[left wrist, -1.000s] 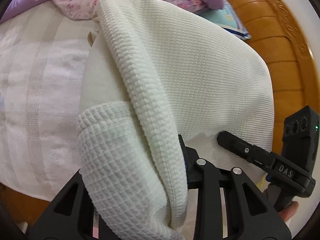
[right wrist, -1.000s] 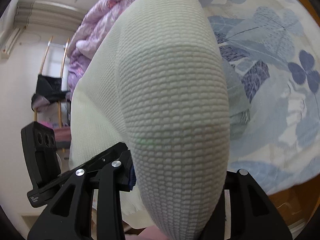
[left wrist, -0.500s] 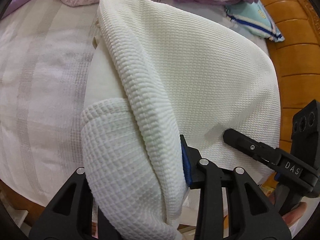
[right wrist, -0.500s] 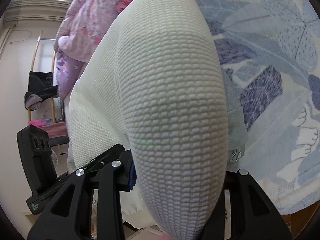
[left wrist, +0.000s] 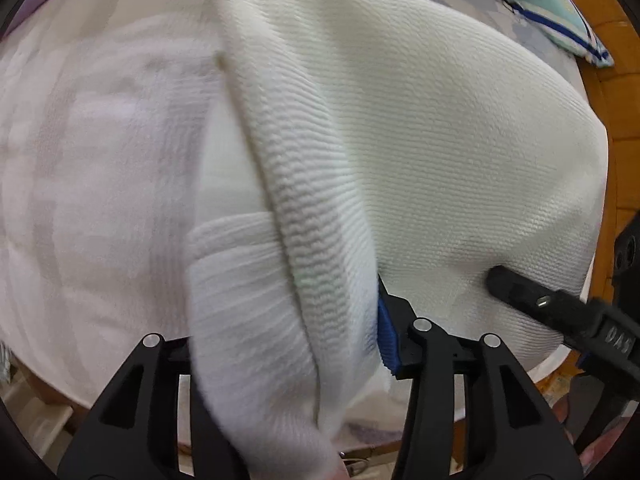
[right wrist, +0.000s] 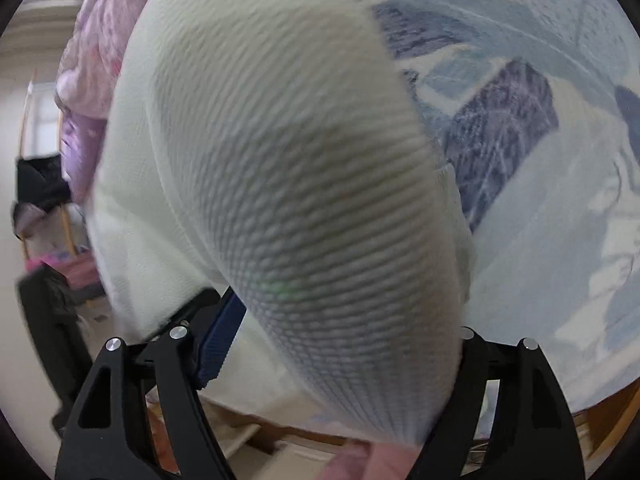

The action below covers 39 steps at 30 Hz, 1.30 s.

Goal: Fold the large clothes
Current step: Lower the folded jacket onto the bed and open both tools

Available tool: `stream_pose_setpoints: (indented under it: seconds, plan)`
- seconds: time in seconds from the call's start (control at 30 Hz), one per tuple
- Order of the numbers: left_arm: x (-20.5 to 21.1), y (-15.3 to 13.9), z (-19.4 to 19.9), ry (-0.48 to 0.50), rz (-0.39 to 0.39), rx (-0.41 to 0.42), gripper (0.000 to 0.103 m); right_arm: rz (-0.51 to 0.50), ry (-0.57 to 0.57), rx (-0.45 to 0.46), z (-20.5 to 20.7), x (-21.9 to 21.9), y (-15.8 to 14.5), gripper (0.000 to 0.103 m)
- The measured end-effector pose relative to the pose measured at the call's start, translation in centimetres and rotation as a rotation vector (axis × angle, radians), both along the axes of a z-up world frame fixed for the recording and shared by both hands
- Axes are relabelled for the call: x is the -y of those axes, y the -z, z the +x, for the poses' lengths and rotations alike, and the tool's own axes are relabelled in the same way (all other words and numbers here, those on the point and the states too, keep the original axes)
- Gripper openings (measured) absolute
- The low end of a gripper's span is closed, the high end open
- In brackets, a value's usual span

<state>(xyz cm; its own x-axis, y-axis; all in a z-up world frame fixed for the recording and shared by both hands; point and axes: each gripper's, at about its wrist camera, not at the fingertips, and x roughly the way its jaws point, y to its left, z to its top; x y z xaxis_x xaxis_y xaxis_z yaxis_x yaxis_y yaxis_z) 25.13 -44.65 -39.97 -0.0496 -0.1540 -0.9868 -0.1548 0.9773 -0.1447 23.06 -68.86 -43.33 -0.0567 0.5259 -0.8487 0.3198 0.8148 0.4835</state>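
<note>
Running away lengthwise, cream garment

I saw a bed under a pale striped cover, its orange wooden frame curving along the right. A blue-striped pillow lay at the far right, a pink floral quilt heaped at the far end. On the right side lay a leaf-print sheet. Left, cream walls, a bright window, a dark chair.
</note>
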Motion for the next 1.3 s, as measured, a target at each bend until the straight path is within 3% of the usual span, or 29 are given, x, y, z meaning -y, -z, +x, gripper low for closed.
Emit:
stream_pose_setpoints:
  seconds: [0.07,0.13,0.27,0.3,0.37,0.43,0.47,0.5,0.53,0.63,0.73,0.8,0.87,0.9,0.97,1.0,1.03,1.1,1.2,1.3]
  plan:
    - [-0.7,-1.7,-0.4,0.004,0.013,0.015,0.048,-0.039,0.034,0.025,-0.4,1.2,-1.8,0.075]
    - [-0.7,-3.1,-0.6,0.043,0.062,0.033,0.058,-0.113,0.067,0.072,-0.8,2.7,-4.3,0.081]
    - [-0.7,-6.7,-0.7,0.149,0.308,0.093,0.064,-0.180,0.135,0.244,-2.3,5.6,-10.0,0.082]
    - [-1.1,-7.6,-0.7,0.141,0.322,0.110,0.066,-0.187,0.146,0.299,-2.7,5.9,-11.3,0.081]
    - [-1.5,-8.7,-0.7,0.095,0.239,0.130,0.066,-0.177,0.144,0.381,-3.1,5.6,-12.7,0.076]
    - [-1.6,-8.5,-0.9,0.072,0.160,0.140,0.066,-0.157,0.086,0.393,-3.2,4.7,-12.1,0.064]
    - [-1.3,-8.1,-0.8,0.076,0.143,0.147,0.064,-0.151,0.041,0.374,-3.0,4.2,-10.9,0.050]
    - [-0.7,-6.9,-0.7,0.080,0.107,0.157,0.056,-0.146,0.005,0.337,-2.7,3.5,-9.4,0.035]
    - [-0.2,-5.6,-0.6,0.065,0.072,0.158,0.037,-0.135,-0.007,0.308,-1.5,2.7,-8.2,0.031]
    - [0.3,1.0,0.2,-0.017,0.049,0.063,0.013,-0.105,0.035,0.213,-0.7,1.5,-3.5,0.028]
    - [-0.6,4.5,0.9,-0.094,0.011,0.072,0.012,-0.143,0.034,0.192,0.5,0.4,-0.1,0.027]
    - [-0.6,4.8,1.6,-0.102,0.010,0.051,0.012,-0.157,0.035,0.165,1.0,0.4,-0.2,0.026]
    - [-0.1,3.1,2.0,-0.073,0.024,0.062,0.012,-0.117,0.033,0.162,1.6,0.5,-2.1,0.025]
    - [0.0,1.1,2.4,-0.061,0.015,0.122,0.012,-0.091,0.034,0.208,1.8,0.5,-3.7,0.025]
    - [-0.1,-1.5,3.6,-0.074,-0.021,0.216,0.018,-0.130,0.002,0.282,3.4,0.2,-6.8,0.025]
    - [-0.2,-2.1,4.8,-0.088,-0.035,0.237,0.025,-0.143,-0.014,0.297,4.5,0.0,-7.5,0.025]
    - [-0.3,-2.2,5.6,-0.096,-0.026,0.246,0.025,-0.147,-0.022,0.302,5.5,-0.1,-7.5,0.025]
    - [-0.3,-1.0,8.2,-0.087,0.020,0.256,0.025,-0.193,-0.034,0.266,8.2,-0.5,-5.6,0.023]
    - [-0.2,3.2,10.7,-0.097,0.005,0.223,0.025,-0.253,-0.077,0.207,10.7,-1.4,-0.8,0.023]
    - [0.1,4.4,12.2,-0.072,0.045,0.213,0.025,-0.298,-0.129,0.234,11.5,-2.3,-0.8,0.022]
